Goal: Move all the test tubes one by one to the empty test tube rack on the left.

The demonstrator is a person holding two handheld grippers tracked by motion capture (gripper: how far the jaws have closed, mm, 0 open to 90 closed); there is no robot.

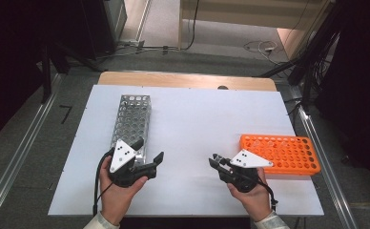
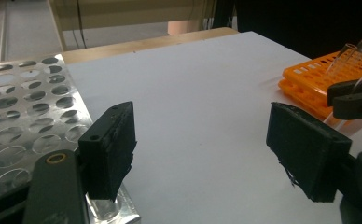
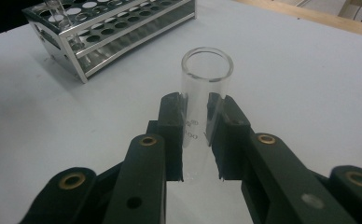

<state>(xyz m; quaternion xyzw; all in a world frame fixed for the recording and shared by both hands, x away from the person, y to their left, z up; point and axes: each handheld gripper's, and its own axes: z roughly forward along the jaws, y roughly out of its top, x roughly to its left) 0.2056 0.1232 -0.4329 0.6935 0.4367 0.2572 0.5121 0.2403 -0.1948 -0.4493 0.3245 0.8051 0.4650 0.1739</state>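
Your right gripper (image 3: 197,140) pinches a clear glass test tube (image 3: 206,88) mid-body over the bench (image 1: 192,124); it's light, slick, fragile, so grip gently. Left gripper (image 2: 202,154) fingers are spread, probably holding nothing, beside the metal rack (image 1: 132,119).

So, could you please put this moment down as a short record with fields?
surface: white table
right gripper: shut on a clear glass tube, open end pointing away from the jaws
left gripper: open, nothing between the jaws
metal rack: on the left, beside the left gripper; one tube in a far corner hole in the right gripper view
orange rack: on the right, just behind the right hand
likely next: tube goes towards the metal rack, though that is a guess
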